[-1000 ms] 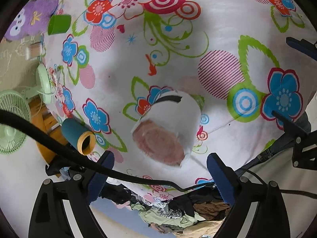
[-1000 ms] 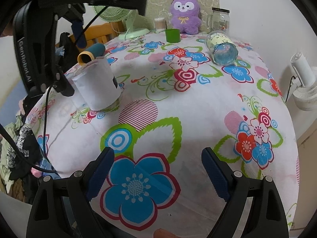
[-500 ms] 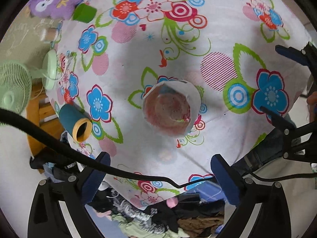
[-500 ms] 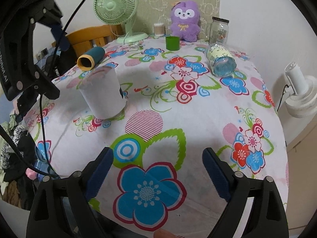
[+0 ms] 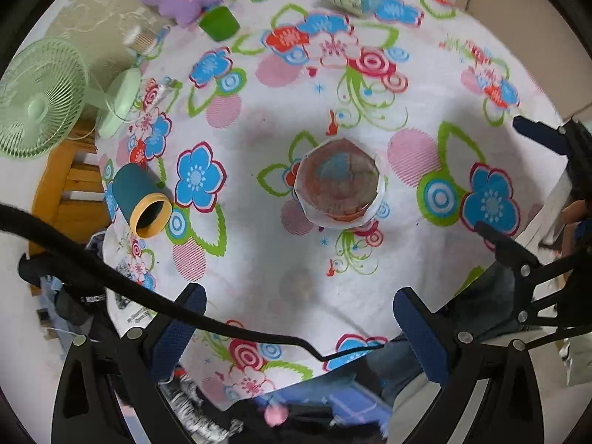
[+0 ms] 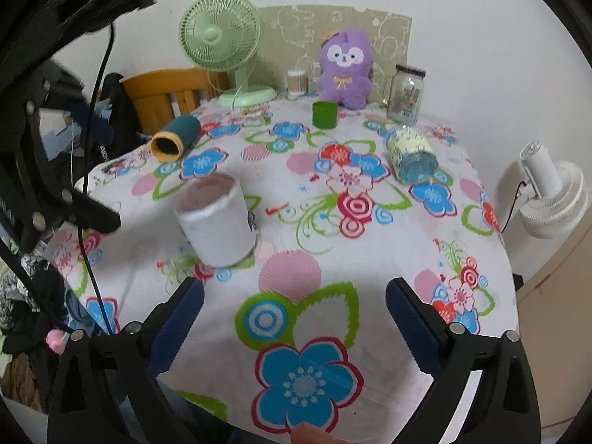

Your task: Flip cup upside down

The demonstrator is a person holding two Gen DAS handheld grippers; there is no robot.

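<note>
A flowered cloth [image 6: 333, 222] covers the worktop. At its far edge stand a green fan [image 6: 218, 37], a purple plush toy [image 6: 346, 68], a glass jar [image 6: 405, 94] and a small green cup [image 6: 325, 114]. A teal tube [image 6: 175, 138] and a jar [image 6: 412, 153], perhaps plastic, lie on their sides.

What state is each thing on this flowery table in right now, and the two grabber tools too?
White cup: standing alone, nothing gripping it.
Teal tube: lying on its side.
Blue-bottomed jar: lying on its side.
Clear jar: upright, lid on.
Green cup: upright.
Left gripper: open, empty.
Right gripper: open, empty.
</note>
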